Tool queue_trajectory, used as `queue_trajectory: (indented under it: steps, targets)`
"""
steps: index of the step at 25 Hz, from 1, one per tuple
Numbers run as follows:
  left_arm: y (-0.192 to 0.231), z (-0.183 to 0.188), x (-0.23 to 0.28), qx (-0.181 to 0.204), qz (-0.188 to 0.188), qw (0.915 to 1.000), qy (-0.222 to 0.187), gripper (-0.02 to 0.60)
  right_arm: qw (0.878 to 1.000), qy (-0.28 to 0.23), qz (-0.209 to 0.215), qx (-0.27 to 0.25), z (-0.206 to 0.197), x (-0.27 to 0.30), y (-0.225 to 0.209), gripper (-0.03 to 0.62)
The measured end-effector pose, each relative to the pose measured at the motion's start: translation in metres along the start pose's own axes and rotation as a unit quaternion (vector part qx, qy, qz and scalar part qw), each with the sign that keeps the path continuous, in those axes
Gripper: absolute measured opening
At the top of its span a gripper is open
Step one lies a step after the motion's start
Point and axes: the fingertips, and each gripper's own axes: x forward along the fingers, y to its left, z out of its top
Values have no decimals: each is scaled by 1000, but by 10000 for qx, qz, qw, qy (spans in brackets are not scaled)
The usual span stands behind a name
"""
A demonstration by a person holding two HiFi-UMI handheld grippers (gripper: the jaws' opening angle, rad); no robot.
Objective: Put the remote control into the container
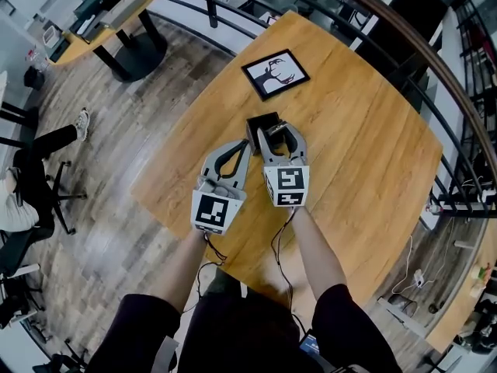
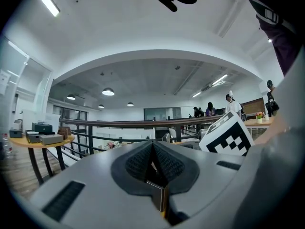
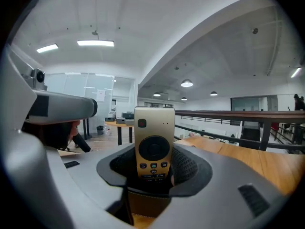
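**Head view.** The right claw (image 1: pixel 278 130) sits directly over the black container (image 1: pixel 258 121), which stands on the wooden table (image 1: pixel 365 146). The left claw (image 1: pixel 246 146) lies just beside the right claw, with its tip at the container's near-left corner. A black-framed picture (image 1: pixel 275 74) lies on the table beyond both claws, well apart from them. The claws hide the remote control in this view.

**Left gripper view.** The left claw (image 2: pixel 152 151) has its pads pressed together. Low between them is a thin dark panel with a tan edge. This appears to be the wall of the container (image 2: pixel 158 197), pinched by the pads, though the view there is poor.

**Right gripper view.** The right claw (image 3: pixel 153 162) is clamped on the lower end of the gold remote control (image 3: pixel 152 137).
- **Long axis:** it runs along the jaws, and the top end points away from the claw.
- **Button face:** it is turned toward the camera. It carries a red button in a dark square, a round dial and a row of three small buttons. Any print is too small to read.

The container (image 3: pixel 143 202) shows its tan inside directly beneath the jaws. The claw hides what the container holds.
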Motion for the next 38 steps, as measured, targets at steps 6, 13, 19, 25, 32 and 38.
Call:
queue_trajectory:
  steps: [6,13,19,25,32,38]
  targets:
    - [3,-4,-2,-5,31,10000,20,9,9996,143,-135,-184,-7,6,3,221]
    - [5,-4,-2,-30,60,10000,-26,10,9991,188,-240,-312,-8,6,2,222]
    - [4,-2,-4,-63,84,9998,-163,11,9987,215,-273,-366,-8,4,3,222]
    - [2,-4,-6,-48,58,10000,9,9,9992,189,-188,-288,-6,4,4,222]
    - [0,-1,-9,-65,62,10000,1,9,9991,70,-356,-219,1,-8,0,222]
    - [-4,-2,-14,-80,66,9999,27,9,9983,-140,-553,-109,10,-30,-4,222]
